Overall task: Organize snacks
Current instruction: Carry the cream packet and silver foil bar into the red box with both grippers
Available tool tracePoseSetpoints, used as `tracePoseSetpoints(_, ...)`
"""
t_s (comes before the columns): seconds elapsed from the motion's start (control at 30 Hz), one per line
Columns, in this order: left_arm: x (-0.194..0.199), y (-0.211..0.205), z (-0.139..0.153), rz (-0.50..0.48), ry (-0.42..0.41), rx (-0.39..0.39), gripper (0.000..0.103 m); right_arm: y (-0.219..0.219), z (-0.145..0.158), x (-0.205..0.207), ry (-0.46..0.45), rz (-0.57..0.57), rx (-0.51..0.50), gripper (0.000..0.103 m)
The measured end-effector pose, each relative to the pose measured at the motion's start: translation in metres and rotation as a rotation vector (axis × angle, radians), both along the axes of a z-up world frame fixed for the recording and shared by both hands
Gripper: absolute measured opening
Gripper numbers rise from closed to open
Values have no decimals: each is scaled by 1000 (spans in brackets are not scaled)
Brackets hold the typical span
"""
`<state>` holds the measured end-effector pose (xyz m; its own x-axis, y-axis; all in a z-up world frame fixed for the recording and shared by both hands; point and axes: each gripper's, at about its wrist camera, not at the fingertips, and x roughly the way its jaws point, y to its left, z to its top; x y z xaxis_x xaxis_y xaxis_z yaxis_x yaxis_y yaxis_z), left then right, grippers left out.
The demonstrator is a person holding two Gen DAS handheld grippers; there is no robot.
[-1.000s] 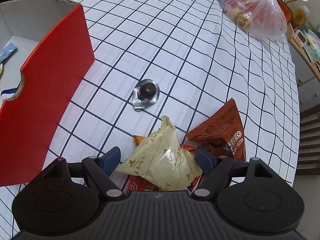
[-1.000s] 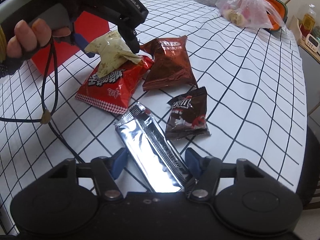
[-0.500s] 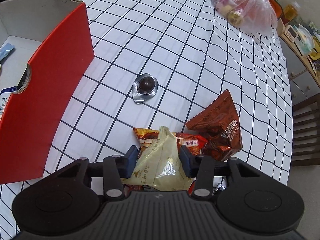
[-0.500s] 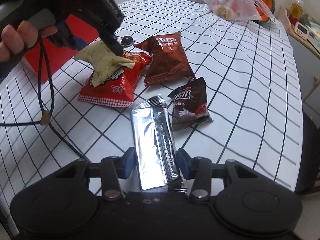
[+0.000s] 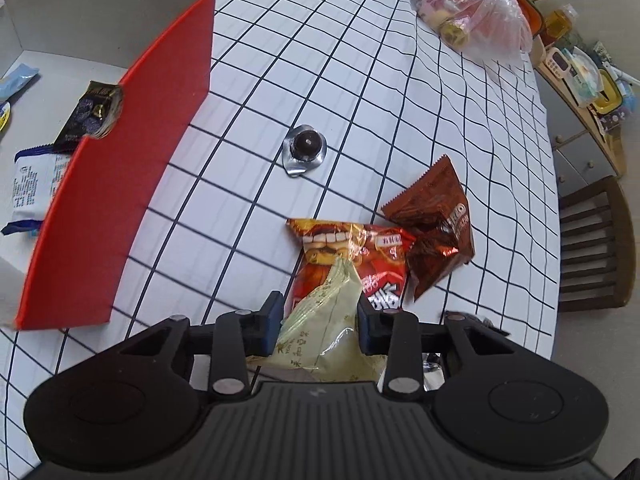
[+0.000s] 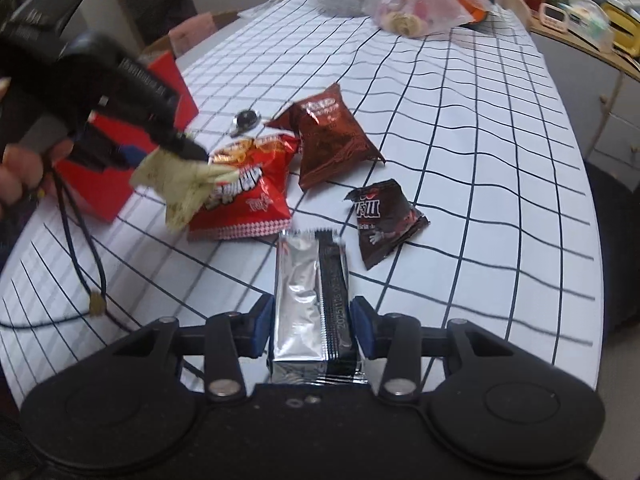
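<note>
My left gripper (image 5: 320, 306) is shut on a pale yellow packet (image 5: 320, 344) and holds it off the table, above a red chip bag (image 5: 360, 256). The right wrist view shows that gripper (image 6: 188, 152) with the pale packet (image 6: 180, 184) hanging from it. My right gripper (image 6: 312, 320) has its jaws closing, the pads pressing both sides of a silver packet (image 6: 300, 280) that is raised from the cloth. A brown cookie bag (image 6: 332, 136), a dark candy bag (image 6: 384, 220) and a foil-wrapped chocolate ball (image 5: 306, 148) lie on the checked table. The red box (image 5: 120, 184) stands at left.
Inside the box lie a white-blue packet (image 5: 36, 176) and a dark packet (image 5: 88, 112). A clear plastic bag (image 5: 468, 12) of food sits at the far table edge. A chair (image 5: 596, 248) stands at right. A cable (image 6: 80, 240) trails from the left hand.
The left jaws closed on the pale packet and lifted it off the red chip bag. The right jaws narrowed onto the silver packet, which rose and turned straight between them.
</note>
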<state>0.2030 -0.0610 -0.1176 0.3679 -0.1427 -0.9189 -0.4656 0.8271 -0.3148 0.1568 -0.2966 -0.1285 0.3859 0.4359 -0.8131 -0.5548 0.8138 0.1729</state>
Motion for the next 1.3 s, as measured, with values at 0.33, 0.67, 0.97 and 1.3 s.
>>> tracePoseSetpoints(0.33,-38,18,29,-58,-57,-6,35,11,24,-26,6,-77,60,41)
tracePoseSetpoints(0.67,-71,56,65,-106,-128,13,35,57,67,-46,-56,-86,112,41)
tracePoseSetpoints(0.97,-89,118,93,-86,-190,49,35,125,92,-52,-106,-51,156,41)
tracePoseSetpoints(1.3,-89,213,117,-12,-262,118,35,214,109,-51,-164,16,149,41)
